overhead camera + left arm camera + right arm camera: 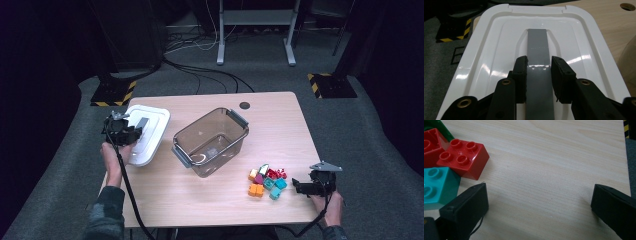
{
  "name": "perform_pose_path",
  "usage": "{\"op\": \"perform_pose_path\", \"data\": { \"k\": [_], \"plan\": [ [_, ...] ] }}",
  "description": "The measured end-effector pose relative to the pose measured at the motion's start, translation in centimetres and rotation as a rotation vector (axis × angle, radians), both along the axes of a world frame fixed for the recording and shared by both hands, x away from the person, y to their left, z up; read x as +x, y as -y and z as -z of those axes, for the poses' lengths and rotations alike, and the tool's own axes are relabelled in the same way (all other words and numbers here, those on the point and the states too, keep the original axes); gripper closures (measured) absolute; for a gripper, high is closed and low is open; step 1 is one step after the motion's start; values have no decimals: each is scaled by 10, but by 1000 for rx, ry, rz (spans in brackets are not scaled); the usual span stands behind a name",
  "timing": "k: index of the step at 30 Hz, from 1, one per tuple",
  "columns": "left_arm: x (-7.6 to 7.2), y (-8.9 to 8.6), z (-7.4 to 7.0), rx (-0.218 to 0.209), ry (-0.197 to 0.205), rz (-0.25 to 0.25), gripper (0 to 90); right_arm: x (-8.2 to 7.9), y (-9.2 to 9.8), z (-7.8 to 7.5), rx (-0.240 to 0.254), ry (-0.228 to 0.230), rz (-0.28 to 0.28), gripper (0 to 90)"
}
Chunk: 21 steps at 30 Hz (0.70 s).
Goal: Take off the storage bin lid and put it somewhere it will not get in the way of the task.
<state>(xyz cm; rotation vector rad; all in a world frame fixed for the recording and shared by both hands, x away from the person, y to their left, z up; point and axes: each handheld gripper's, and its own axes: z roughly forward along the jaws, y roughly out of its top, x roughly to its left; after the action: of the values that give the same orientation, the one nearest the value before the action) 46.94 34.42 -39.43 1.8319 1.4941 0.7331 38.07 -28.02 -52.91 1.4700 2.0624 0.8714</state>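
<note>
The wooden tabletop (165,195) carries everything. At its middle stands a clear plastic bin (211,141) with grey latch handles at both ends, its long axis running diagonally from the near left to the far right. Well to its left, at the tabletop's left edge, lies the white lid (148,133), flat, with its top face up. Its long axis runs from the near edge away toward the far side, leaning slightly right in the high view. A grey handle strip (537,47) lies along that same axis down the lid's centre.

The left gripper (123,132) sits over the near end of the lid, pointing along it. In the left gripper view its fingers (522,75) stand on either side of the grey strip, pinching it between the pads.

Near the right front corner lies a small heap of toy bricks (267,181), orange, teal, red and magenta. Just right of them the right gripper (305,187) rests low over bare wood, its fingers (469,207) spread wide with nothing between them; a red brick (464,157) and a teal brick (437,185) lie just beside one finger.
</note>
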Motion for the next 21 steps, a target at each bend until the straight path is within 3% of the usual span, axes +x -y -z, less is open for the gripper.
{"op": "perform_pose_path", "data": {
  "k": [15, 21],
  "plan": [
    [4, -11, 47, -48, -63, -88, 665, 0, 0, 0, 0, 0, 1, 3],
    [3, -14, 58, -48, -76, -114, 665, 0, 0, 0, 0, 0, 1, 2]
  ]
}}
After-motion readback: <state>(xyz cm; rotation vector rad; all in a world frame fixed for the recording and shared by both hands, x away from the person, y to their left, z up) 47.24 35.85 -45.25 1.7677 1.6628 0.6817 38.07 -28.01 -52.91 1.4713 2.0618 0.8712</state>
